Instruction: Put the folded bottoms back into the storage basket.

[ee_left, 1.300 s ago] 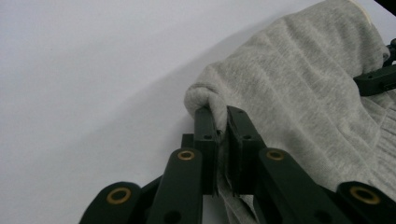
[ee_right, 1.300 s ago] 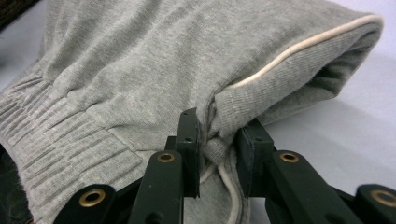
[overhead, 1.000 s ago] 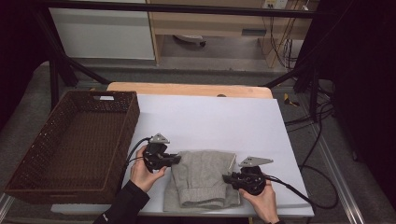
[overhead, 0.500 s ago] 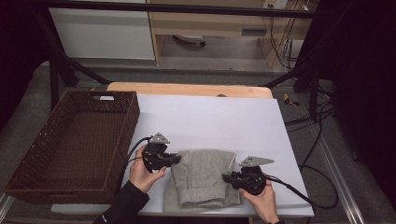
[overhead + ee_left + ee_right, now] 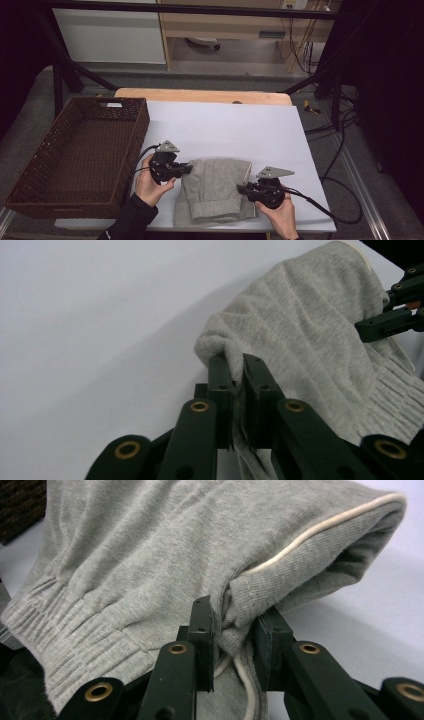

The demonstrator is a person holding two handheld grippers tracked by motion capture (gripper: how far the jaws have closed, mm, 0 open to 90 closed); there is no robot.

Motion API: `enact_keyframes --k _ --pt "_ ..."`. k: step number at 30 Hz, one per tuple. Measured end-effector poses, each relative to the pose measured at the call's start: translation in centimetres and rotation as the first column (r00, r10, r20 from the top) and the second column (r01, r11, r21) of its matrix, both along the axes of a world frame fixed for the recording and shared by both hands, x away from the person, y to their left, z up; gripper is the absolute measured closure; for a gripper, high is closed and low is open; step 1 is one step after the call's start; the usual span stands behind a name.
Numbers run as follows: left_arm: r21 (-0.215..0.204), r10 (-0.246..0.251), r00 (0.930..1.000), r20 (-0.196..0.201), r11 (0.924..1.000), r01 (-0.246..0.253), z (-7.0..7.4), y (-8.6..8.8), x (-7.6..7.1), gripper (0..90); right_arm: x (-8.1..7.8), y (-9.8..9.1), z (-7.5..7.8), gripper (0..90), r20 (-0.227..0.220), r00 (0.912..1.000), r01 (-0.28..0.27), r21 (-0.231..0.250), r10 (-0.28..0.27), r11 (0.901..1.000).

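High view: grey sweater (image 5: 215, 192) folded on the white table (image 5: 225, 125), near edge, basket (image 5: 75, 155) off to the left.
Left gripper view: my left gripper (image 5: 237, 385) pinches a soft knit fold.
Right gripper view: my right gripper (image 5: 235, 630) clamps the bunched edge; light, floppy, so I'd grab thick folds.

Very little differs. In the high view your left hand (image 5: 150, 182), left of centre in the lower part of the frame, has shifted by a hair along with the left gripper (image 5: 186, 168). The move is too small to give it a direction. The edge of the grey garment (image 5: 217, 192) pinched there has gone with it, and its outline at lower centre looks barely altered.
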State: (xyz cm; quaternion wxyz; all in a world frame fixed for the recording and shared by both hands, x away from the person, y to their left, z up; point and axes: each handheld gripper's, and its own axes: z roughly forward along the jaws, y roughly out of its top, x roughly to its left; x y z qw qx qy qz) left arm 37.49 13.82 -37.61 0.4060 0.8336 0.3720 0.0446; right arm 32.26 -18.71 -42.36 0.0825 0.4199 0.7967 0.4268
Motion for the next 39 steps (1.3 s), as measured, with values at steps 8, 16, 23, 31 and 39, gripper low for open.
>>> enact_keyframes --k 8,16,23,31,39 --pt "-0.006 0.004 0.9999 0.011 1.0000 -0.004 0.8 0.3 -0.2 83.7 0.0 0.4 0.5 73.6 0.021 0.9998 0.001 0.007 -0.001 1.0000" --pt "-0.004 0.006 0.9996 0.026 1.0000 -0.005 1.8 0.7 -0.3 83.6 -0.1 0.8 1.0 73.6 0.035 0.9993 0.010 0.029 -0.011 0.9995" --pt "0.004 0.007 0.9993 0.036 1.0000 -0.007 2.6 1.0 -0.4 83.7 -0.2 1.2 1.6 73.7 0.048 0.9988 0.009 0.041 -0.011 0.9991" --pt "0.013 0.009 0.9987 0.050 0.9999 -0.010 3.8 1.6 -0.6 83.7 -0.1 1.8 2.5 73.7 0.072 0.9973 0.004 0.055 -0.008 0.9985" --pt "0.014 0.012 0.9981 0.060 0.9998 -0.013 4.6 2.2 -0.8 83.7 0.1 2.4 3.0 73.8 0.085 0.9964 -0.001 0.062 -0.005 0.9981"
